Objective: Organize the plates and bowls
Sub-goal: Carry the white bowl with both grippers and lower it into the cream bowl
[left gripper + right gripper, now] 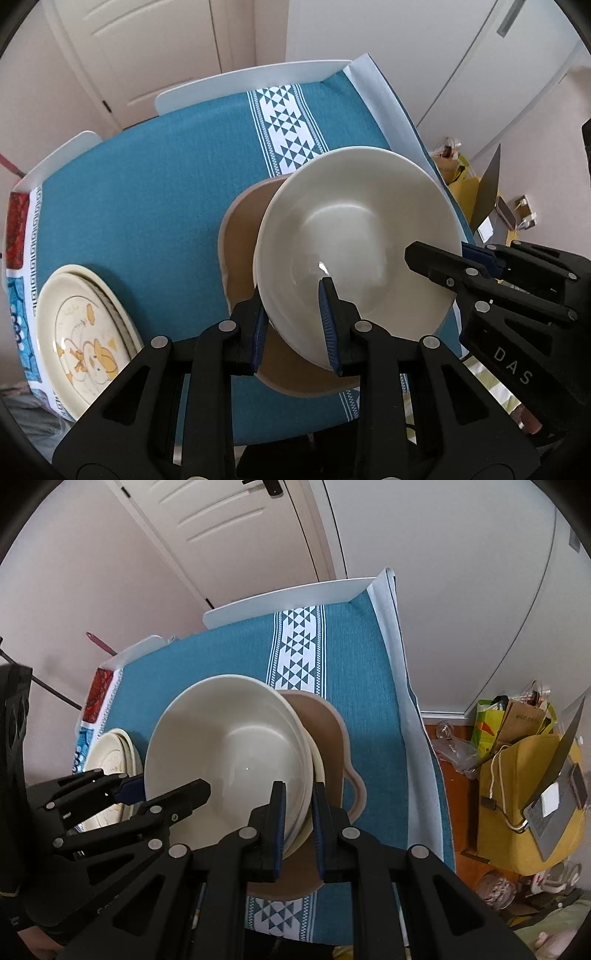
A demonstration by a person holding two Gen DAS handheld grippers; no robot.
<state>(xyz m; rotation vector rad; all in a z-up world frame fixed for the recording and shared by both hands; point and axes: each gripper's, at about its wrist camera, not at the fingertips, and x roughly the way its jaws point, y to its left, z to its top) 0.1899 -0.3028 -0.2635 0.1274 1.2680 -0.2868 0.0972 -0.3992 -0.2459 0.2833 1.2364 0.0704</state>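
Note:
A white bowl (354, 229) (229, 738) hangs tilted over a tan dish (240, 236) (328, 731) with a lobed handle, which lies on the teal tablecloth (147, 184). My left gripper (291, 306) (166, 788) is shut on the bowl's near rim, one blue pad inside and one outside. On the opposite rim my right gripper (298, 794) (443, 254) is shut as well. In the right wrist view a second cream rim (317, 760) shows just under the white one. How far the bowl stands off the tan dish is hidden.
A stack of cream plates with a cartoon print (85, 332) (110, 753) sits at the table's left edge. White chair backs (243, 85) (288, 594) stand at the far side. Bags and a laptop (524, 760) crowd the floor to the right.

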